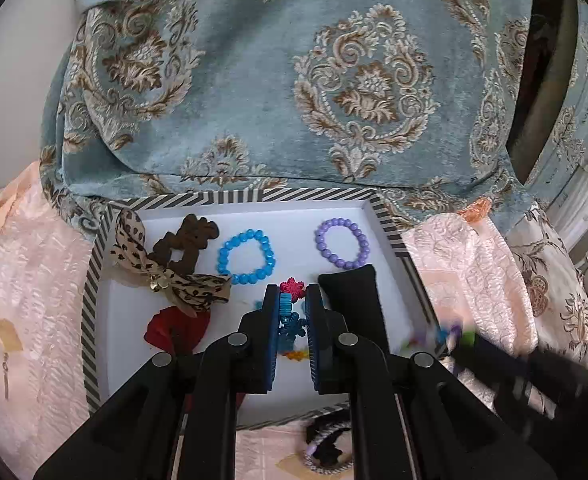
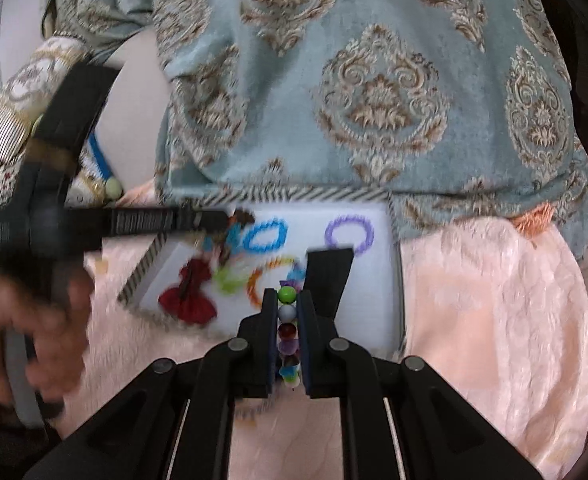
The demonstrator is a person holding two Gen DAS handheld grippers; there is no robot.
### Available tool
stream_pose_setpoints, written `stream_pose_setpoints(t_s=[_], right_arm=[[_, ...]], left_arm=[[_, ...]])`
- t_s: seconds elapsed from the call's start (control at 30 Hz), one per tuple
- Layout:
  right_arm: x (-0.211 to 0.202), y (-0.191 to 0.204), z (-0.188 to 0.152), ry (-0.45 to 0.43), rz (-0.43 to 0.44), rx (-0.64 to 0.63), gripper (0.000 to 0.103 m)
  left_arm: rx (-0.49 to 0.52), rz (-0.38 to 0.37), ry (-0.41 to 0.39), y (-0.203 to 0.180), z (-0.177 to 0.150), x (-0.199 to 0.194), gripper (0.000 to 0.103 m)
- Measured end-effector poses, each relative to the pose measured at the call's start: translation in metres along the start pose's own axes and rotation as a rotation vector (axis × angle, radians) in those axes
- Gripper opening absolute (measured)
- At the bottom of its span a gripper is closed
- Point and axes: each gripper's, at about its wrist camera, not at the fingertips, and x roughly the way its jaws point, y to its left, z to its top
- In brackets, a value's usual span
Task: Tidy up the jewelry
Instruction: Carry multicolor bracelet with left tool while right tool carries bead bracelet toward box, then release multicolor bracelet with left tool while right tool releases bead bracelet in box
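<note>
Landmark: I take the striped-rim tray (image 1: pixel 94 280) as my reference; it sits on peach quilted fabric (image 1: pixel 34 280), with a blue damask cloth (image 1: pixel 254 80) rising behind its far rim.
Left gripper: my left gripper (image 1: pixel 292 300) hangs over the near half of the tray, clamped on a blue ribbed hair tie (image 1: pixel 285 305); a pink flower piece (image 1: pixel 292 286) shows at its tips.
Right gripper: my right gripper (image 2: pixel 286 300) is just outside the tray's near right corner, pinched on a multicoloured bead bracelet (image 2: pixel 286 314).
In the tray: blue bead bracelet (image 1: pixel 246 256) mid-tray, purple bead bracelet (image 1: pixel 341 243) toward the far right, leopard bow (image 1: pixel 166 276) and brown clip (image 1: pixel 186 244) at left, red bow (image 1: pixel 174 326) near left, black cushion (image 1: pixel 353 292) at right.
Outside the tray: a hair band (image 1: pixel 325 444) lies just past the near rim.
Hand: my left hand (image 2: pixel 34 320) is blurred.
</note>
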Motion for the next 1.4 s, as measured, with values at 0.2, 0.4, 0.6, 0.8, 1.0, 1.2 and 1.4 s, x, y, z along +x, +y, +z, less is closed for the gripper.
stream_pose_setpoints(t_s=[0.2,0.4,0.6,0.8,1.0,1.2,1.4], right_arm=[[0.057,-0.018,0.051,0.011,-0.024,0.063,0.009],[0.131,-0.031,0.078,0.107,0.001,0.172,0.009],[0.175,-0.028,0.078,0.154,0.05,0.166,0.009],[0.197,-0.057,0.065,0.259,-0.06,0.245,0.01],[0.191,-0.059,0.064,0.253,-0.078,0.221,0.038],[0.172,-0.045,0.067,0.218,-0.124,0.129,0.048],[0.132,-0.033,0.062,0.164,-0.132,0.079,0.048]], left_arm=[[-0.037,-0.012,0.03,0.016,-0.006,0.012,0.0],[-0.069,0.005,0.044,0.028,-0.005,0.026,0.0],[-0.063,-0.04,0.004,0.029,0.002,0.014,0.0],[-0.07,0.003,0.068,0.031,-0.006,0.04,0.0],[-0.101,0.061,0.124,0.048,-0.012,0.051,0.0],[-0.164,0.089,0.136,0.068,-0.012,0.051,0.006],[-0.174,0.076,0.089,0.072,-0.011,0.028,0.014]])
